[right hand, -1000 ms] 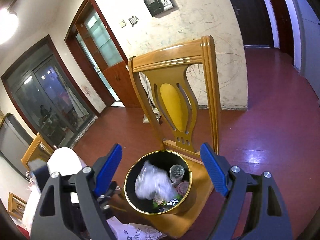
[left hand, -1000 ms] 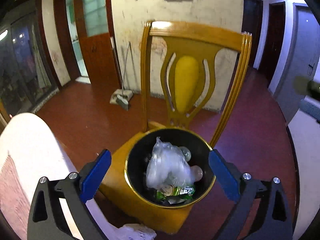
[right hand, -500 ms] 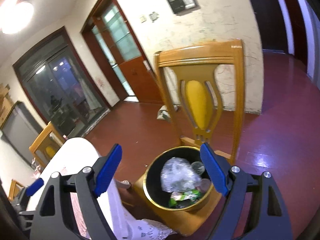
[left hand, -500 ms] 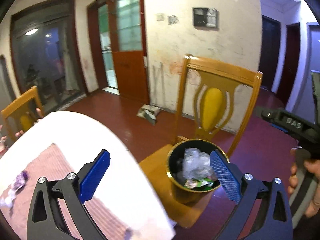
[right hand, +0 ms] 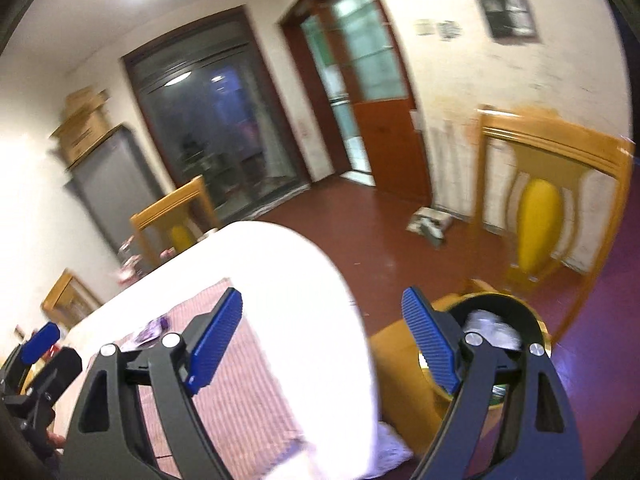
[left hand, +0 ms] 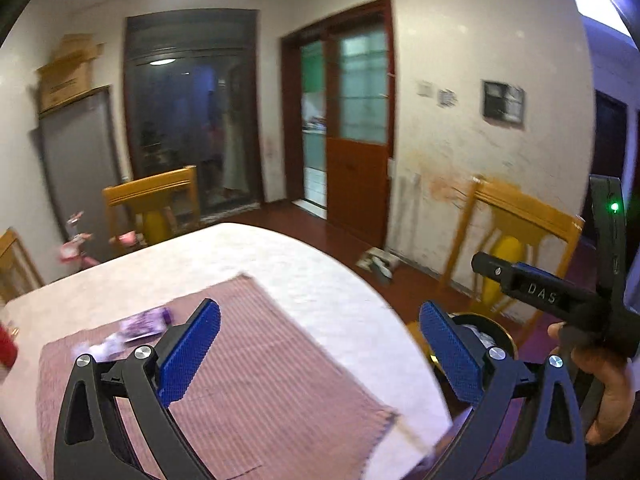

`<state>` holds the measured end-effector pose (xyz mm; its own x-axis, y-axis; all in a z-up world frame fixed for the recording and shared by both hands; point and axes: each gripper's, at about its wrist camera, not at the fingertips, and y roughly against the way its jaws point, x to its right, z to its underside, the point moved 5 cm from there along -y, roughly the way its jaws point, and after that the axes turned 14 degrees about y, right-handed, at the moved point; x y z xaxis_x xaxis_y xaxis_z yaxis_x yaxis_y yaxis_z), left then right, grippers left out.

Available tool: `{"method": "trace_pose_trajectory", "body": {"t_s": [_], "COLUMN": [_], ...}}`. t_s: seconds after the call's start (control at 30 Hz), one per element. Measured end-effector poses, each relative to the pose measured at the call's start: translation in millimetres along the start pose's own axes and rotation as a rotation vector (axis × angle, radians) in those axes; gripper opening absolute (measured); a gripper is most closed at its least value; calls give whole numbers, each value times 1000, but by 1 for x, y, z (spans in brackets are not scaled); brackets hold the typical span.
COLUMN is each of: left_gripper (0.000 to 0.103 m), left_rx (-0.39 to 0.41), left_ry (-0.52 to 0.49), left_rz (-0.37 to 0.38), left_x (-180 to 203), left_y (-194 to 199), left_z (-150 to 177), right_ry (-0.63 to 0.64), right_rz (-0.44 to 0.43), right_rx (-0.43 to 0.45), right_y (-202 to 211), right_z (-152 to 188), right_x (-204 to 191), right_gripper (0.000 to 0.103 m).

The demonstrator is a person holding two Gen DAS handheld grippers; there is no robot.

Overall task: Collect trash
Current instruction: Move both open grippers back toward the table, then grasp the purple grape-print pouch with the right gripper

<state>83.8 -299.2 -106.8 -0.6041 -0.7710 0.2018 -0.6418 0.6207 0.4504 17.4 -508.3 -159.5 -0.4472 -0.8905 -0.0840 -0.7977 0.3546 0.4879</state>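
My left gripper is open and empty over a pink striped mat on the white table. A purple wrapper and a paler, blurred scrap lie on the mat's far left part, ahead of the left finger. My right gripper is open and empty above the table's edge. The black gold-rimmed trash bin, holding crumpled plastic, stands on a yellow chair seat behind the right finger. The same purple wrapper shows left of that gripper.
The yellow chair with the bin is beside the table, and another chair stands at the far side. A dustpan lies on the red floor by the wall. A hand holds the right tool. A red object sits at the table's left edge.
Both views have swung left, away from the bin on the chair and over the table. The bin slid to the lower right of each view. Both grippers stayed open and empty.
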Motion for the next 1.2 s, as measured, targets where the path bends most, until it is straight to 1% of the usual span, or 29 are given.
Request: {"method": "trace_pose_trajectory", "body": {"t_s": [0.2, 0.37, 0.5, 0.6, 0.67, 0.77, 0.83, 0.93, 0.97, 1.03, 1.1, 1.13, 1.17, 1.2], "left_gripper": [97, 97, 97, 97, 97, 97, 97, 97, 97, 97, 97, 97, 97, 97], "left_rx": [63, 89, 58, 31, 17, 4, -4, -26, -35, -53, -58, -60, -65, -73], "left_ry": [105, 168, 247, 310, 343, 365, 381, 405, 410, 419, 430, 435, 444, 449], "left_rz": [-106, -180, -243, -302, -328, -360, -370, -367, -370, -384, -398, -402, -405, -408], "left_x": [-85, -148, -210, -252, -272, -293, -306, -317, -321, -329, -333, -336, -339, -341], "left_y": [31, 42, 34, 26, 19, 13, 9, -1, -3, -8, -11, -12, -15, -17], "left_z": [-14, -17, -7, 2, 5, 10, 13, 19, 22, 27, 31, 33, 35, 38], "right_ry": [121, 213, 267, 310, 333, 391, 446, 498, 565, 709, 911, 964, 1028, 1065], "right_rz": [-109, -199, -302, -351, -407, -447, -483, -556, -575, -587, -575, -572, -586, -608], "right_rx": [-5, -29, -59, -82, -114, -164, -206, -264, -291, -301, -261, -242, -225, -225], "right_y": [-20, -45, -72, -95, -115, -143, -163, -186, -196, -210, -222, -227, -236, -244], "right_z": [-18, -26, -30, -34, -37, -33, -25, -10, -1, 12, 26, 30, 38, 45], "right_x": [-87, -150, -193, -225, -247, -274, -295, -309, -319, -336, -353, -360, -370, -379], "right_gripper": [83, 83, 83, 83, 83, 83, 83, 83, 83, 83, 83, 83, 83, 83]}}
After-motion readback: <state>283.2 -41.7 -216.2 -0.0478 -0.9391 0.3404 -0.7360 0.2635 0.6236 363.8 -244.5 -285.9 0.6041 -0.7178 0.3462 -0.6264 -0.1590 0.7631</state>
